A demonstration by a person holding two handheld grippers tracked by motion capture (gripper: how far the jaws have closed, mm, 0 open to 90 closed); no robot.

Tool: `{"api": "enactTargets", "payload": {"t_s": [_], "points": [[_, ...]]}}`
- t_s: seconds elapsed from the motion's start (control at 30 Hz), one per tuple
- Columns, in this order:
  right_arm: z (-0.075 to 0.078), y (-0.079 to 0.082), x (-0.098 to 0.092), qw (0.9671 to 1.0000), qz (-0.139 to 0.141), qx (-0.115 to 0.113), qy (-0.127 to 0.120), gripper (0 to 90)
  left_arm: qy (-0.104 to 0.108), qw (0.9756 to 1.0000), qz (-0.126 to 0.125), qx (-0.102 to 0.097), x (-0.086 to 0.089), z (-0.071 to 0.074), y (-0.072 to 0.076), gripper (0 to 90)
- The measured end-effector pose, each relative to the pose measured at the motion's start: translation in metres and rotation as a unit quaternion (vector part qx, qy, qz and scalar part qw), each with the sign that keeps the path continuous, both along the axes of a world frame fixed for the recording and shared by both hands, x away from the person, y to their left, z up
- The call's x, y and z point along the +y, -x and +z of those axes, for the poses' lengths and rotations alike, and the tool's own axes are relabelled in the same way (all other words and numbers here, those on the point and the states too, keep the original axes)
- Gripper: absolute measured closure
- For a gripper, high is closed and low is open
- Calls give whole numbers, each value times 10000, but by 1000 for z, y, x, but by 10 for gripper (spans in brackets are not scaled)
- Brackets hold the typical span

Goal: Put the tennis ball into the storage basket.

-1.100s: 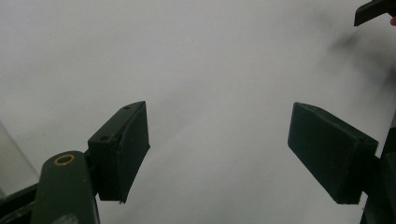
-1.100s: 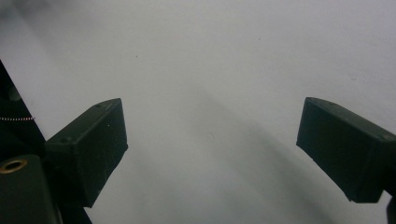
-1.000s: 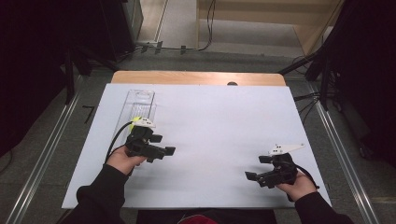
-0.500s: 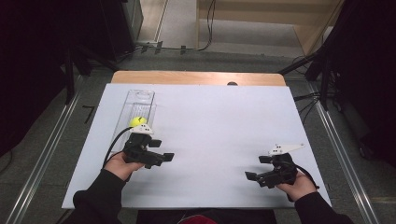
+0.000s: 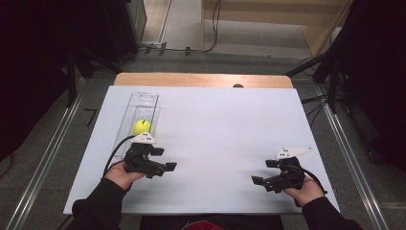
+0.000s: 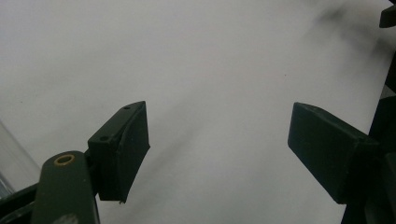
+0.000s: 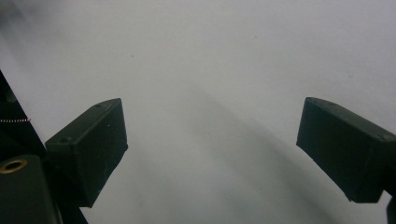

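Yellow ball (image 5: 141, 126) inside a clear tray (image 5: 143, 101), left of centre in the high view. Just below it, left gripper (image 5: 164, 159) with jaws spread, empty. At lower right, right gripper (image 5: 262, 172) likewise spread, over the white table (image 5: 225, 129).

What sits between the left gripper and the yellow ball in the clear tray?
Nothing solid shows between them. The small yellow ball lies inside the long clear plastic tray, just beyond the left gripper. Its open fingers point sideways over bare white table, away from the ball.
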State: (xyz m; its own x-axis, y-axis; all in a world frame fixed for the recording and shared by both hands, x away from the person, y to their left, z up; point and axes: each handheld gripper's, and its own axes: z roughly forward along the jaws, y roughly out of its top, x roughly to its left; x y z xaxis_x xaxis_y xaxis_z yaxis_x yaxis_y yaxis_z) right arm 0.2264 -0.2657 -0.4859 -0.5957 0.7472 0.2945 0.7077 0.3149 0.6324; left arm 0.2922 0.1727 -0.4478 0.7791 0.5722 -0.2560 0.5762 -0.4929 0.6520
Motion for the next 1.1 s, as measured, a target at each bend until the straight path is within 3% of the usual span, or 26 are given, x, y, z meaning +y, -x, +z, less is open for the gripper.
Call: {"api": "enactTargets", "payload": {"t_s": [0.73, 1.1], "points": [[0, 0, -1, 10000, -28, -6, 12, 68, -131, 9997, -207, -14, 10, -5, 12, 215], [0, 0, -1, 10000, -32, 11, 29, 68, -128, 9998, -169, 6, 19, -5, 15, 215]]}}
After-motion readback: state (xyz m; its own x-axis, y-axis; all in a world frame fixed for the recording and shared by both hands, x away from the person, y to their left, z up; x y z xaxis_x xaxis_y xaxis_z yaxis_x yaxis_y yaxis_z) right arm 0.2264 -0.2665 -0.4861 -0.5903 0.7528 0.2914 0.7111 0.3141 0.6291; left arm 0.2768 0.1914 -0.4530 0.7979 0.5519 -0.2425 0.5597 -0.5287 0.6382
